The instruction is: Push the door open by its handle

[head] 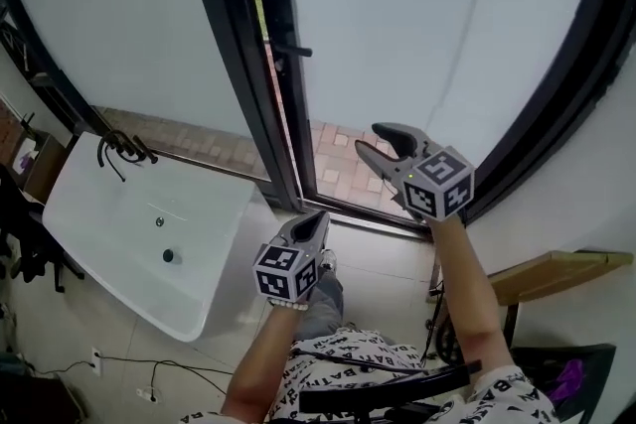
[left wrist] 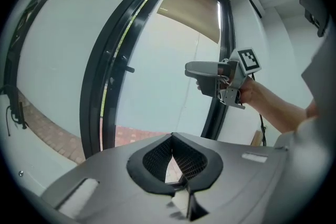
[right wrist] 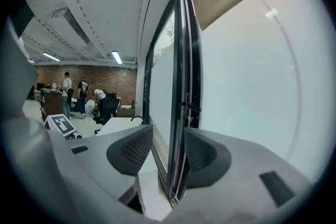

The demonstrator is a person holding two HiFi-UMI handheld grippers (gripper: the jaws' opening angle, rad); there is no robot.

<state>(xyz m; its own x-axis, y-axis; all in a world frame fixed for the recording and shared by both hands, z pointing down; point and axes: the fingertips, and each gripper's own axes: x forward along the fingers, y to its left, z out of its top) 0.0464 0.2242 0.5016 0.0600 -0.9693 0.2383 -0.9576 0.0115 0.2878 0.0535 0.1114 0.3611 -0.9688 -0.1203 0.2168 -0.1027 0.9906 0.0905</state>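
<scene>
The frosted glass door (head: 397, 25) in its black frame stands a little ajar, with a thin gap showing along its left edge. Its short black handle (head: 291, 50) sticks out near that edge, also visible as the handle (left wrist: 126, 67) and the handle (right wrist: 190, 107). My right gripper (head: 373, 139) hangs open in front of the door's lower part, well right of and below the handle, with nothing between its jaws (right wrist: 168, 141). My left gripper (head: 318, 218) is lower and nearer to me, its pads (left wrist: 181, 157) closed together and empty.
A white basin (head: 119, 243) with a black tap (head: 124, 149) stands to the left of the door. Brick paving (head: 343, 164) shows outside through the glass. A wooden shelf (head: 556, 268) juts out at right. Several people (right wrist: 68, 94) stand far back in the room.
</scene>
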